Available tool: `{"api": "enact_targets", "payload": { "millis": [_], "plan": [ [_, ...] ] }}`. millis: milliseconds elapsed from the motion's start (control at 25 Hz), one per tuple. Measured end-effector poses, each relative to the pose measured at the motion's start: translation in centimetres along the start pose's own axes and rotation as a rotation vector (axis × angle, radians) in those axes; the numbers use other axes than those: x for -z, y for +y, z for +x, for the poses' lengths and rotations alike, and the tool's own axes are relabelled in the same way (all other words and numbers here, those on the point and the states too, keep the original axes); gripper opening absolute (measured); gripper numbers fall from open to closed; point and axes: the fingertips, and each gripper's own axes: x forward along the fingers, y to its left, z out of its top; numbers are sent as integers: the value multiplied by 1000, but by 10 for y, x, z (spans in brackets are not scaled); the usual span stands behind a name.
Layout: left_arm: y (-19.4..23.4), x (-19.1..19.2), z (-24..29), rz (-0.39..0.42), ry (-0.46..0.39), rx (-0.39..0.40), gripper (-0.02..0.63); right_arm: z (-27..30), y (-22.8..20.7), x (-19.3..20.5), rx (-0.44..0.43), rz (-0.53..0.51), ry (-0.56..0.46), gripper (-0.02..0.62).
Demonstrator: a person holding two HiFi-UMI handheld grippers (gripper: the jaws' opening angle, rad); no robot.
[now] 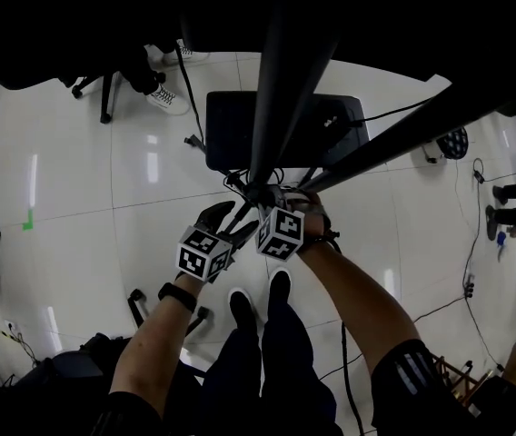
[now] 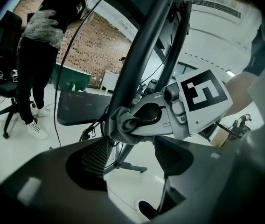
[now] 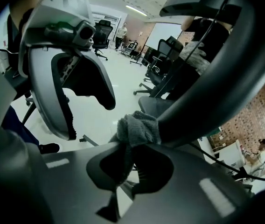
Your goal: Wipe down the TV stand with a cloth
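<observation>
TV stand [image 1: 281,80] poles over glossy white floor [image 1: 149,207]; right gripper [image 3: 129,162] pinches grey cloth [image 3: 137,127]; left gripper [image 2: 132,155] jaws apart, empty.

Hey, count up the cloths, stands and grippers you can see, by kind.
cloth: 1
stand: 1
grippers: 2, left gripper open, right gripper shut on the cloth
total: 4
</observation>
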Motion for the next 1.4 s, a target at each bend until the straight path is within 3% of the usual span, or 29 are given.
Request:
{"api": "enact_targets", "payload": {
  "millis": [280, 600, 880, 1120, 1400],
  "plan": [
    [-4, 0, -10, -2, 2, 6, 331, -6, 5, -1, -20, 75, -7, 15],
    [-52, -47, -63, 37, -73, 37, 331, -110, -14, -35, 64, 153, -132, 15],
    [-97, -122, -120, 128, -170, 48, 331, -220, -67, -73, 200, 162, -218, 15],
    [-161, -190, -180, 217, -222, 78, 331, -338, -104, -115, 300, 151, -324, 15],
    [-230, -277, -220, 394, -328, 109, 330, -468, -161, -155, 481, 22, -375, 15]
  ]
}}
